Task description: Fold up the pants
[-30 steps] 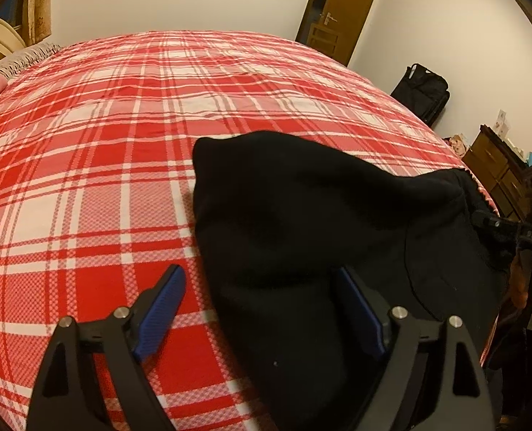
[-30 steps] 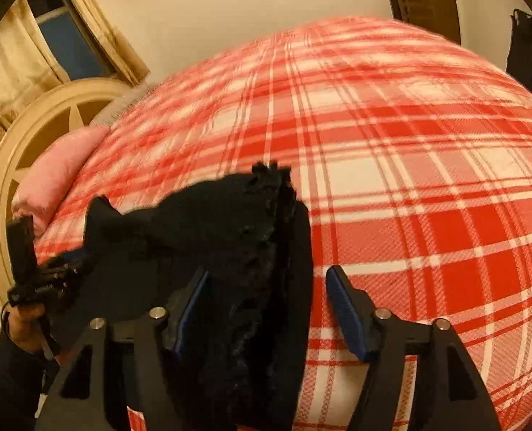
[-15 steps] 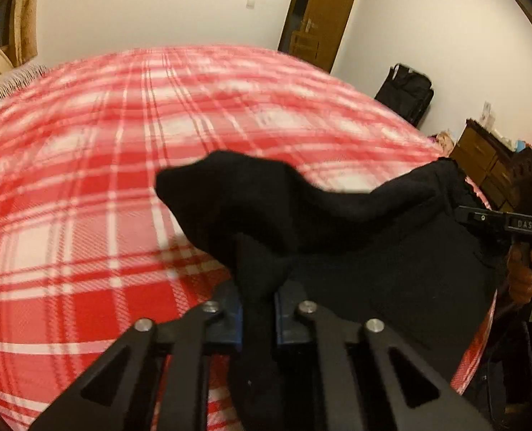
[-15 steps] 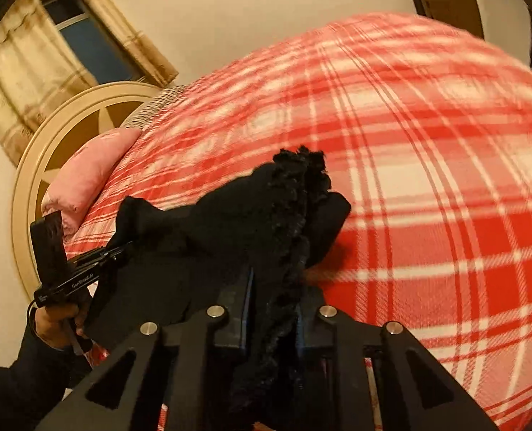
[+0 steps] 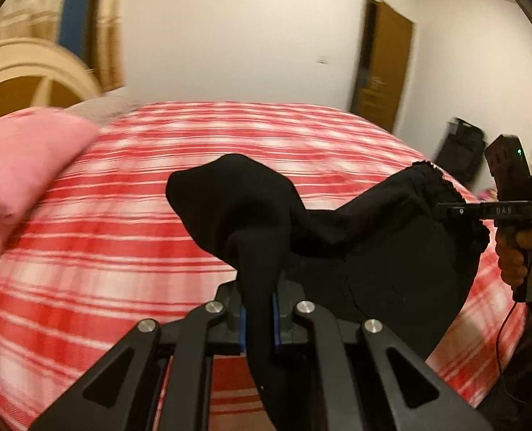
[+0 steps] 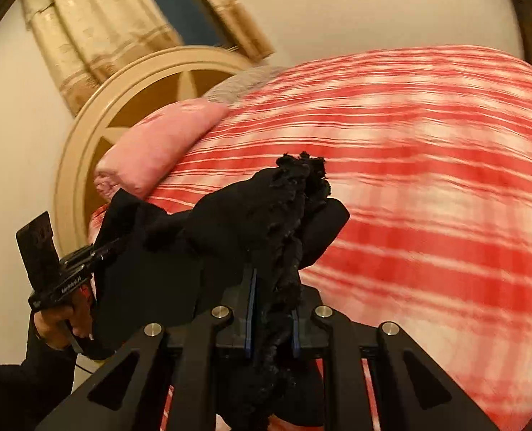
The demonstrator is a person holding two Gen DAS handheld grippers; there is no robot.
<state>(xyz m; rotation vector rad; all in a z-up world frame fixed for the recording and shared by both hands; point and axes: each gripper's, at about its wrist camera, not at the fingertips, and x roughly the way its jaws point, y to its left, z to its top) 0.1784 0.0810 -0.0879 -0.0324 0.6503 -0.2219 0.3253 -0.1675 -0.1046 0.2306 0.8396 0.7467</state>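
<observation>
A: Item one, your left gripper (image 5: 258,318). How did it stand?

B: Your left gripper was closed, both blue pads pressed onto a narrow fold of the black pants (image 5: 373,251). The cloth rose from between the fingers and bulged into a rounded hump above them.

A: Item two, your right gripper (image 6: 271,319)?

B: Closed as well. It pinched the ruffled, frilly edge of the pants (image 6: 230,233), which stood up in a ragged crest beyond the fingertips.

A: Where were the pants, then?

B: Lifted between your two tools, above the near part of the bed (image 5: 122,251). The cloth stretched from one grip to the other and sagged between them; the lower part hung toward the red and white checked cover. Whether any of it touched the cover, I could not tell.

A: Item three, hands.

B: From the left camera, your right hand (image 5: 521,258) wrapped the handle of its tool at the right edge, a thin cable trailing below. From the right camera, your left hand (image 6: 63,319) gripped its handle at the lower left, dark sleeve showing.

A: Surroundings?

B: A pink pillow (image 6: 158,147) lay at the head of the bed, against a round cream headboard (image 6: 86,136). Curtains (image 6: 86,28) hung behind it. A brown door (image 5: 381,61) stood in the far wall, with a black bag (image 5: 463,151) near it. Both views were blurred.
</observation>
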